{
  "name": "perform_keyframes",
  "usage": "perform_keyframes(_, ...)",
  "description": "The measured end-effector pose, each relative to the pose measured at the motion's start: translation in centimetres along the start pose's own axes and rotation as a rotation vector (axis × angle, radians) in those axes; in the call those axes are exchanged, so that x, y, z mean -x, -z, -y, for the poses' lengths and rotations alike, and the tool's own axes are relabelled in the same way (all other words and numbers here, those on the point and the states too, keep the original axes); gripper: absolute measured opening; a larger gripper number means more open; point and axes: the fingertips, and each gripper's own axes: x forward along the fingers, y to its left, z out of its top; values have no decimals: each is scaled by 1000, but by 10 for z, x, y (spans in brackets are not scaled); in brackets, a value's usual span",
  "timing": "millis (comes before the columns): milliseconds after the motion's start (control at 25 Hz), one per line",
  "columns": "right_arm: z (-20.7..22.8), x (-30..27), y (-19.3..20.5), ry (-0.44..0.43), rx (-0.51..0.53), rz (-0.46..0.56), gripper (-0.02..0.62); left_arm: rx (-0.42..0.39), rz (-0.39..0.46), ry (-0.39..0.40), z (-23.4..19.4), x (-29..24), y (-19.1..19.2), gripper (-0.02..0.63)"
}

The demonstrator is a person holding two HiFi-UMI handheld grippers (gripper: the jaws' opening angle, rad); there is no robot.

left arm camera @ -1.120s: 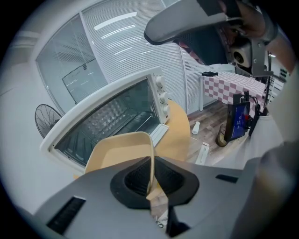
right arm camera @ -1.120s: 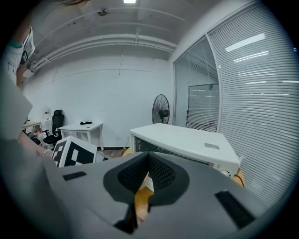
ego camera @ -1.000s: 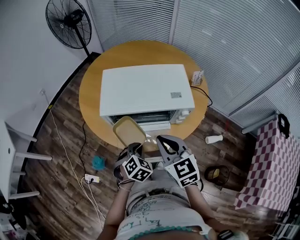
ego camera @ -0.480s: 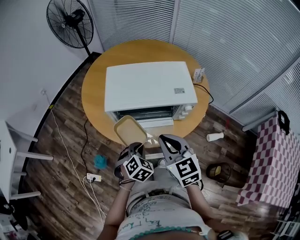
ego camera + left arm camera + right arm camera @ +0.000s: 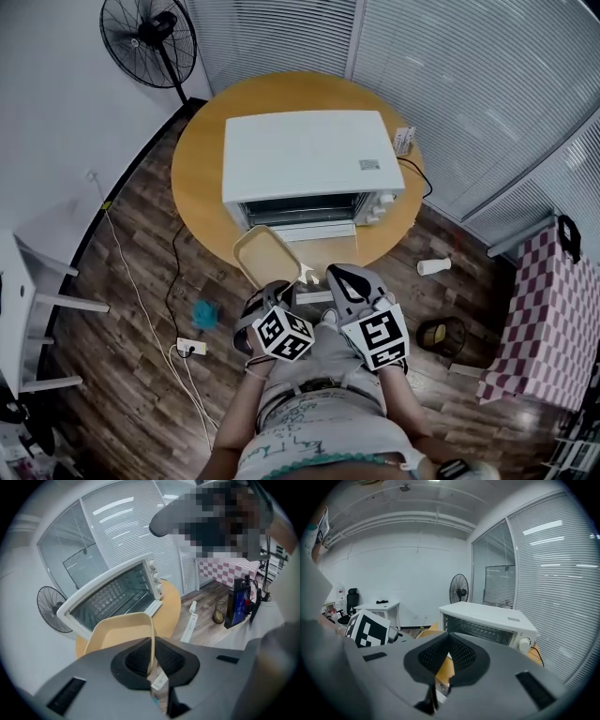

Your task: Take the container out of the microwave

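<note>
A white microwave oven (image 5: 314,155) stands on a round wooden table (image 5: 202,169) with its front open. A shallow beige container (image 5: 267,258) hangs in front of the opening, outside the oven. My left gripper (image 5: 274,292) is shut on the container's near rim. In the left gripper view the rim (image 5: 151,651) stands thin between the pads, and the container (image 5: 119,630) stretches toward the oven (image 5: 112,597). My right gripper (image 5: 342,279) is just right of it, shut and holding nothing. The right gripper (image 5: 449,641) faces the oven (image 5: 487,620).
A standing fan (image 5: 150,37) is beyond the table at the left. On the wood floor lie a power strip (image 5: 190,347), a blue object (image 5: 204,314), a white cup (image 5: 433,266) and a small bin (image 5: 439,335). Checked cloth (image 5: 544,319) is at the right.
Both grippers and the beige container have drawn back from the oven toward the person. The gap between the container and the oven opening has widened.
</note>
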Motion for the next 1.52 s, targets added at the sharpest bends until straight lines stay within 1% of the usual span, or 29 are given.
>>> perform_keyframes(360, -16, 6, 5, -3, -1, -3, -6, 1, -12, 13, 17, 10, 19, 31)
perform_keyframes(720, -6, 6, 7, -19, 2, 1, -6, 18, -38, 4, 19, 5, 19, 31)
perform_keyframes(1000, 16, 17, 10, -72, 18, 16, -6, 62, -60, -11, 33, -5, -3, 31)
perform_keyframes(1240, 51, 30, 14, -111, 40, 22, -6, 115, -80, -28, 50, -15, -29, 31)
perform_keyframes(1520, 88, 44, 18, -141, 52, 33, -6, 170, -99, -71, 68, -25, -57, 31)
